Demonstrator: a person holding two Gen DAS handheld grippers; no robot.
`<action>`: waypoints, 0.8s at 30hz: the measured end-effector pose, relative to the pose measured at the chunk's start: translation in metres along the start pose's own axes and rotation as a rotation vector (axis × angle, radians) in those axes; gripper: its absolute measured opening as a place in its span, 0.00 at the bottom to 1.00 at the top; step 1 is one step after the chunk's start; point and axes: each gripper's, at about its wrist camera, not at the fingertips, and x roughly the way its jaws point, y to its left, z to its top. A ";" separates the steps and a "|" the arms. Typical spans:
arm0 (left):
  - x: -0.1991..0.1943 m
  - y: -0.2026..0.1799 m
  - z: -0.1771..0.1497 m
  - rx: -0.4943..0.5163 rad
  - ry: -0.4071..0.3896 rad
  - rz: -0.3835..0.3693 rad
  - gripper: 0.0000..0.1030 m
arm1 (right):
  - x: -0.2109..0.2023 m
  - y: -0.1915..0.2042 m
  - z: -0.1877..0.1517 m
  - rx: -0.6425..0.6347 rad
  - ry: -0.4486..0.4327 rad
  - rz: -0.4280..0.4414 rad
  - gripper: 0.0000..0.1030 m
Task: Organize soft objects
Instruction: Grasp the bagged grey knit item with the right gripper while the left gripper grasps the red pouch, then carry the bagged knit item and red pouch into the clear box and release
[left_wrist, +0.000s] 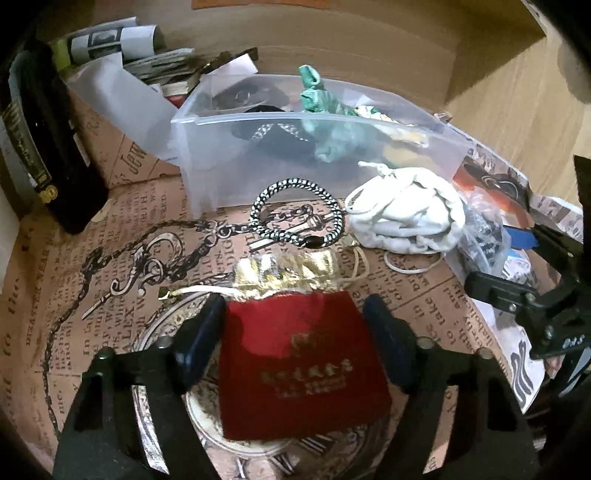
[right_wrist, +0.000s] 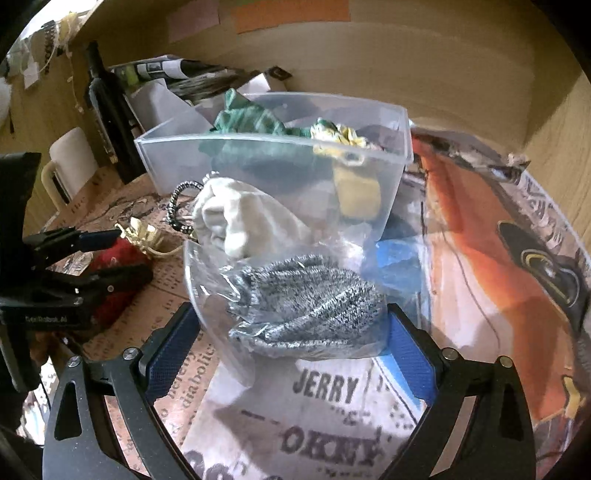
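Note:
My left gripper (left_wrist: 295, 325) is open around a red pouch with a gold top (left_wrist: 295, 362) lying on the newsprint-patterned table; its blue pads sit beside the pouch's two edges. It also shows in the right wrist view (right_wrist: 122, 254). My right gripper (right_wrist: 291, 332) is open around a clear bag holding grey knit fabric (right_wrist: 306, 299). A white drawstring pouch (left_wrist: 406, 214) lies beside it. A clear plastic bin (left_wrist: 207, 155) behind holds a green cloth (left_wrist: 325, 110) and other soft items.
A black-and-white braided bracelet (left_wrist: 295, 214) lies in front of the bin. A dark bottle (left_wrist: 40, 140) and papers (left_wrist: 110, 40) stand at the back left. A white mug (right_wrist: 70, 166) is at the left. A cardboard wall (right_wrist: 406, 55) stands behind.

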 end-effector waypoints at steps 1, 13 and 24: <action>-0.001 0.000 -0.001 0.002 -0.003 -0.002 0.68 | 0.001 -0.001 0.000 0.008 0.001 0.003 0.83; -0.012 -0.003 -0.006 0.027 -0.027 -0.057 0.24 | -0.013 -0.005 -0.006 0.043 -0.051 0.009 0.58; -0.041 0.011 0.008 -0.036 -0.106 -0.068 0.20 | -0.050 -0.005 0.007 0.038 -0.164 -0.004 0.57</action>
